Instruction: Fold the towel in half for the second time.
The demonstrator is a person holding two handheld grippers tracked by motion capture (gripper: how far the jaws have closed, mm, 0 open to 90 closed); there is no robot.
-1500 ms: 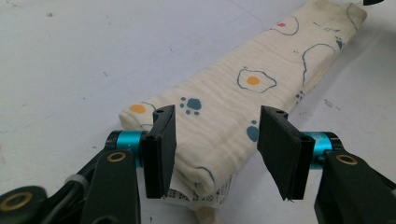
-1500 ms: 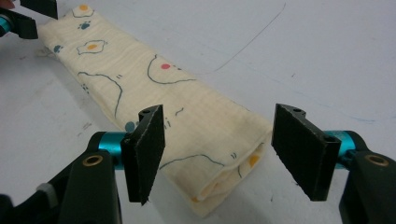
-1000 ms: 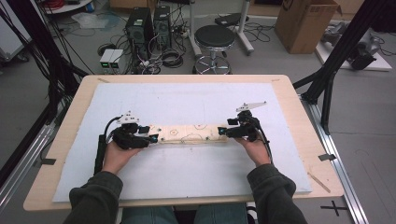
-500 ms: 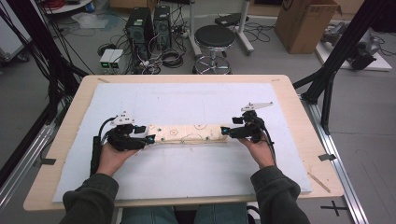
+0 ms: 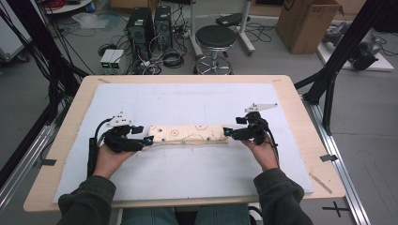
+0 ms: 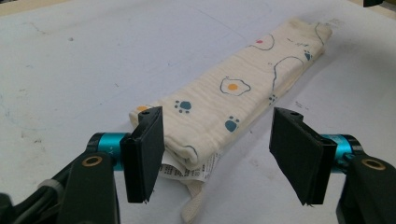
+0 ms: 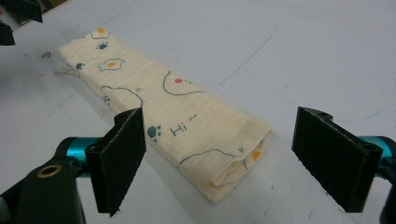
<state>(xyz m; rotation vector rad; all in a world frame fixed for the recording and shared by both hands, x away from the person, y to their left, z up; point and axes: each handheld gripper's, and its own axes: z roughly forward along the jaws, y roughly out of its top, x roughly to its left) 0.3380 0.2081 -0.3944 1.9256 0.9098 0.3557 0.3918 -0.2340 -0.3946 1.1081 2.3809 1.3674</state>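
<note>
A long, folded cream cloth (image 5: 187, 133) printed with fried eggs and paw marks lies flat across the middle of the white mat. My left gripper (image 5: 148, 139) stands open just off its left end. In the left gripper view the cloth (image 6: 233, 93) stretches away from between the wide-apart jaws of this gripper (image 6: 219, 154), and a white label (image 6: 187, 170) pokes out of the near end. My right gripper (image 5: 228, 132) is open at the cloth's right end. In the right gripper view the folded end of the cloth (image 7: 168, 112) lies between that gripper's (image 7: 229, 163) spread jaws, untouched.
The white mat (image 5: 187, 101) covers most of the wooden table (image 5: 300, 108). Black frame posts (image 5: 328, 79) rise at the table's right and left sides. A black stool (image 5: 216, 37) and computer cases stand on the floor beyond the far edge.
Both hands have drawn slightly outward along the table, away from the cloth's ends. The cloth has stayed where it lay.
</note>
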